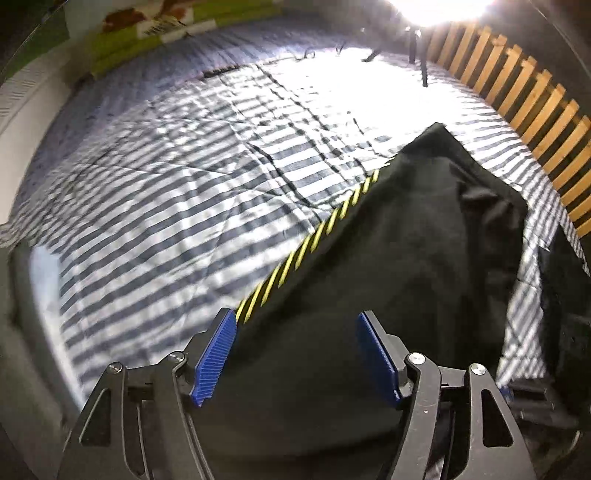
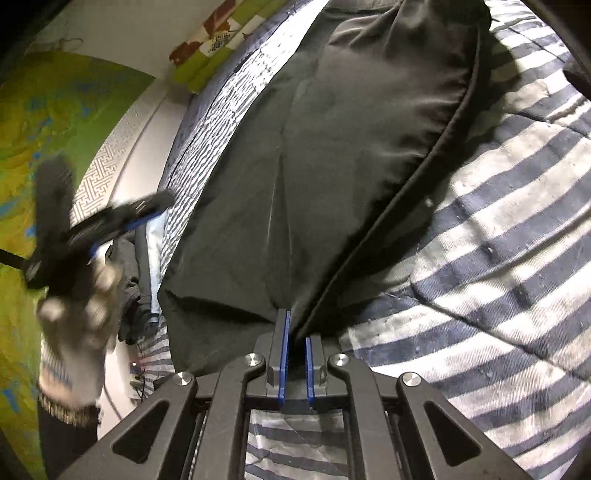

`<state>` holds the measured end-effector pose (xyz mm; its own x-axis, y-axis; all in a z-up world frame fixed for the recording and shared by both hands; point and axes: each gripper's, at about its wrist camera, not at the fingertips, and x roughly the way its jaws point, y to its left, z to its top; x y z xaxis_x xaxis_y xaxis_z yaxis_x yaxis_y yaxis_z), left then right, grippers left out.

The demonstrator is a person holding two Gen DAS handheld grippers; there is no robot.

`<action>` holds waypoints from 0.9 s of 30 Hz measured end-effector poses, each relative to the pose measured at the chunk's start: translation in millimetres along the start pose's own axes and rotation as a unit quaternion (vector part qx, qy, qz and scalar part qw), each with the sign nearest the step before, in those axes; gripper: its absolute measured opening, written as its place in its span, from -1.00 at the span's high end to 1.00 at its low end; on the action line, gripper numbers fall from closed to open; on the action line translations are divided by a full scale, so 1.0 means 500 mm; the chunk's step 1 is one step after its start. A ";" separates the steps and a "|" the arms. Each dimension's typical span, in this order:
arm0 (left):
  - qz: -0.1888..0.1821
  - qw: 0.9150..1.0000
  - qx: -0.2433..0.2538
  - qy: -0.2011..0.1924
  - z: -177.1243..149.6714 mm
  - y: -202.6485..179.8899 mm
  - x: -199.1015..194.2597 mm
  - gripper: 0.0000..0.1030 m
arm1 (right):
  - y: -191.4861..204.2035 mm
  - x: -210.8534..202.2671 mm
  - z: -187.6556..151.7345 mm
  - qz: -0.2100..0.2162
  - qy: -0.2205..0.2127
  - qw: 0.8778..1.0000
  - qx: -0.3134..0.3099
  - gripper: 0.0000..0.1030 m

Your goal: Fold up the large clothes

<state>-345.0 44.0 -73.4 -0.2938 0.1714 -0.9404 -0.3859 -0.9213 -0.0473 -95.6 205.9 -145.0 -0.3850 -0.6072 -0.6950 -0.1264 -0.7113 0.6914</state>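
Observation:
A large black garment (image 1: 406,240) lies spread on the striped bed cover (image 1: 166,184); a yellow-and-black striped trim (image 1: 306,240) runs along its left edge. My left gripper (image 1: 297,332) hangs over the garment's near part with its blue pads (image 1: 218,354) wide apart, open, pressing nothing. In the right wrist view my right gripper (image 2: 295,326) is shut on a folded edge of the black garment (image 2: 332,147), which stretches away from the jaws. The left gripper (image 2: 122,218) shows blurred at the left, in a gloved hand (image 2: 74,317).
The blue-and-white striped cover (image 2: 498,258) fills the bed. A wooden slatted rail (image 1: 535,110) borders the bed's right side, under a bright lamp glare. A green patterned package (image 1: 147,29) lies at the far edge. Dark clothes (image 2: 133,280) hang at the bed's left side.

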 end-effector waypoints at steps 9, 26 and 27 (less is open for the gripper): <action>0.005 0.999 0.037 0.033 0.061 -0.002 0.127 -0.40 | 0.006 0.009 0.006 0.002 -0.014 1.000 -0.004 0.86; -0.001 0.996 0.088 0.032 0.060 -0.061 0.117 0.90 | 0.032 0.016 -0.013 0.014 -0.036 0.999 -0.017 0.61; -0.005 0.996 0.080 0.029 0.059 -0.059 0.110 0.92 | 0.031 0.018 -0.012 0.016 -0.035 0.999 -0.020 0.65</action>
<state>-375.7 91.0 -113.8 -0.2401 0.1547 -0.9583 -0.5235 -0.8520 -0.0064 -95.7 187.1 -141.7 -0.4509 -0.6048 -0.6565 -0.0762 -0.7067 0.7034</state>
